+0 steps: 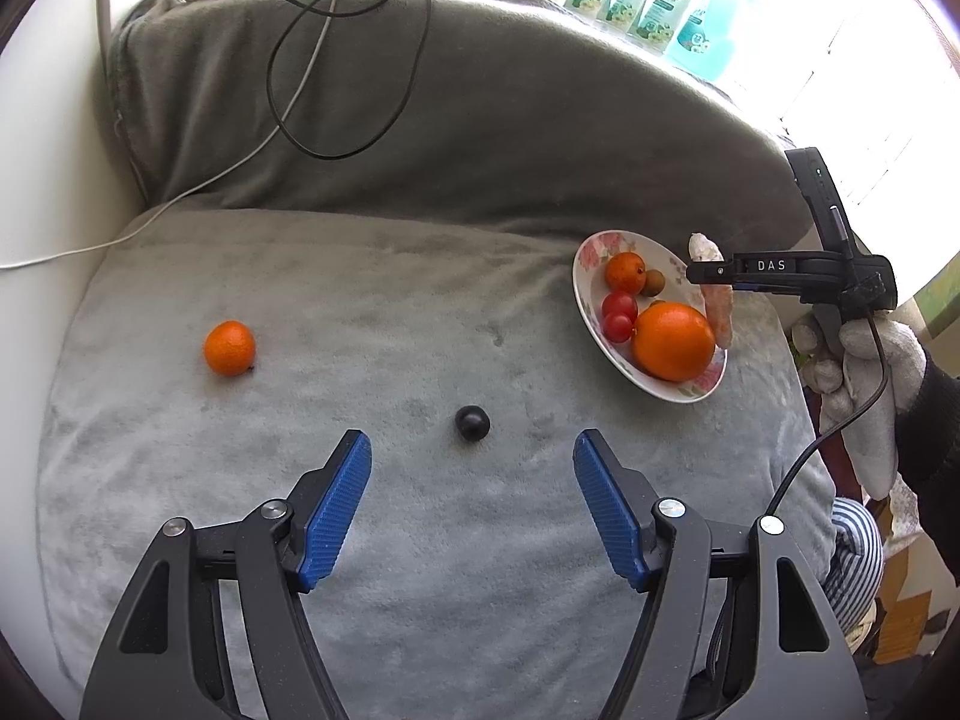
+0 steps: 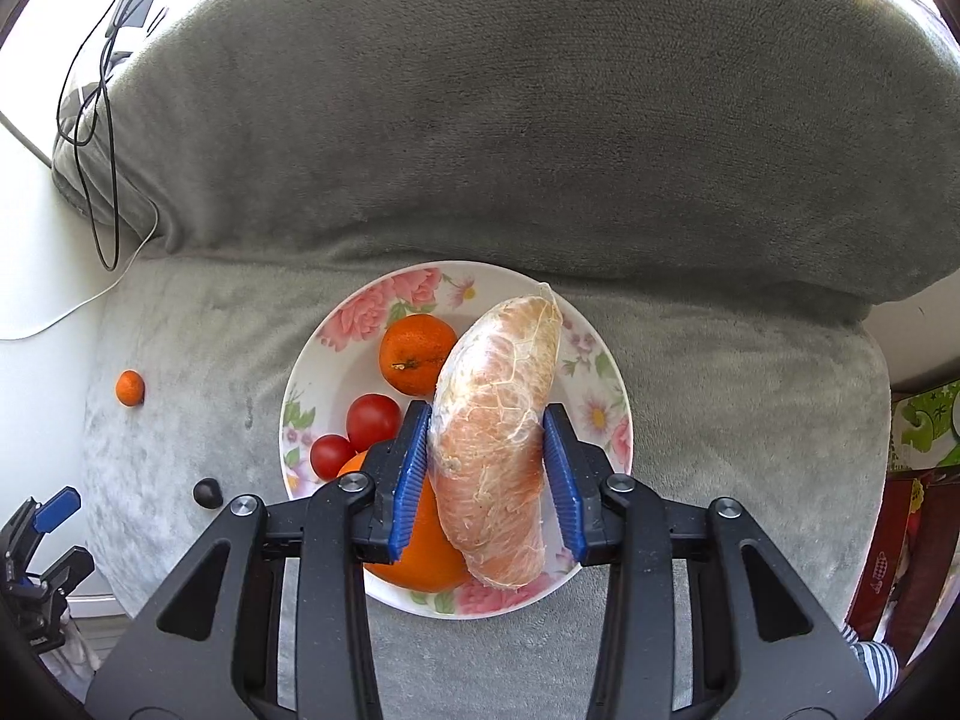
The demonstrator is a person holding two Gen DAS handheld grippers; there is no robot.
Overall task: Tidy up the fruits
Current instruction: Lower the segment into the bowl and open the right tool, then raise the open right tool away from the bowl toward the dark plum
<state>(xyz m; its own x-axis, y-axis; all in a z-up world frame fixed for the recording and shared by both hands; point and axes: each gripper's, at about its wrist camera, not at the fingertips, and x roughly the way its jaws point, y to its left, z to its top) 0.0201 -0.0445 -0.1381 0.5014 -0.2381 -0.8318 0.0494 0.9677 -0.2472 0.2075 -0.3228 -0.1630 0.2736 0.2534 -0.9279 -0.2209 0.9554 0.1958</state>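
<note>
A floral plate lies on the grey cushion and holds a big orange, a small orange, two red tomatoes and a kiwi. My right gripper is shut on a peeled, plastic-wrapped citrus segment, held above the plate. My left gripper is open and empty, just in front of a dark plum. A mandarin lies to the left on the cushion.
A grey back cushion rises behind the seat. Black and white cables trail over its left side. Green pouches stand at the back right. A white wall borders the left.
</note>
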